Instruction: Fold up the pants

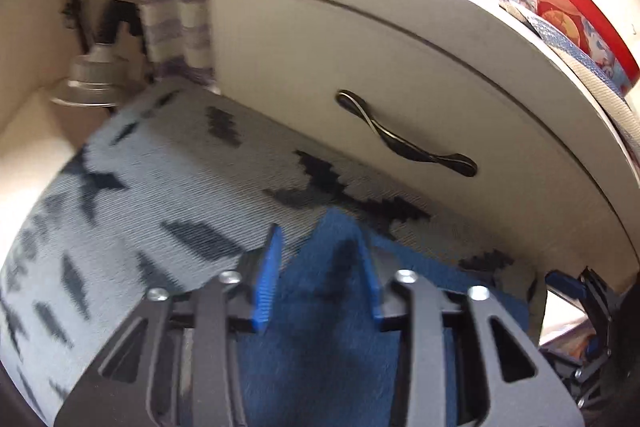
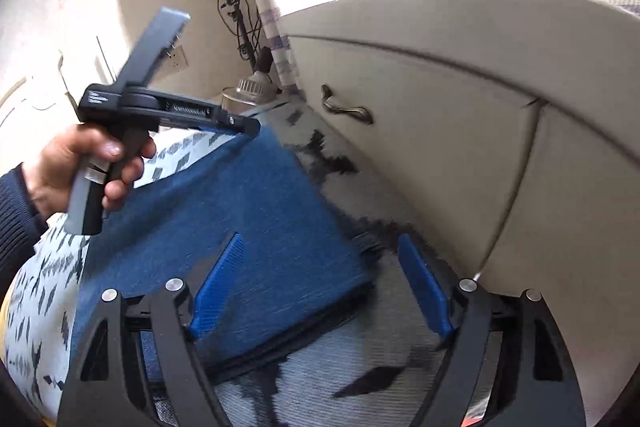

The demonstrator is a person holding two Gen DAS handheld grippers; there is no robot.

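Blue pants (image 2: 224, 227) are lying folded flat on a grey-and-black patterned cover (image 2: 360, 367), up against the white drawer front (image 2: 400, 99) with the dark handle (image 2: 346, 109). Left claw (image 1: 320, 267) is sitting at the far corner of the pants; in the left wrist view a peak of blue fabric is rising between the two blue pads, which are standing fairly narrow, but blur makes it impossible to tell whether they are actually pinching the cloth or just straddling it. In the right wrist view the left claw (image 2: 244, 125) is meeting that same far corner, with a hand (image 2: 80, 163) wrapping its grip. Right claw (image 2: 320, 255) is spread wide and holding nothing: its left pad (image 2: 218, 283) is hovering over the near part of the pants, its right pad (image 2: 424, 287) over bare cover past the pants' right edge, so that edge is running between the two pads. A metal-lidded jar (image 2: 250, 93) is standing beyond the pants by the drawer unit.
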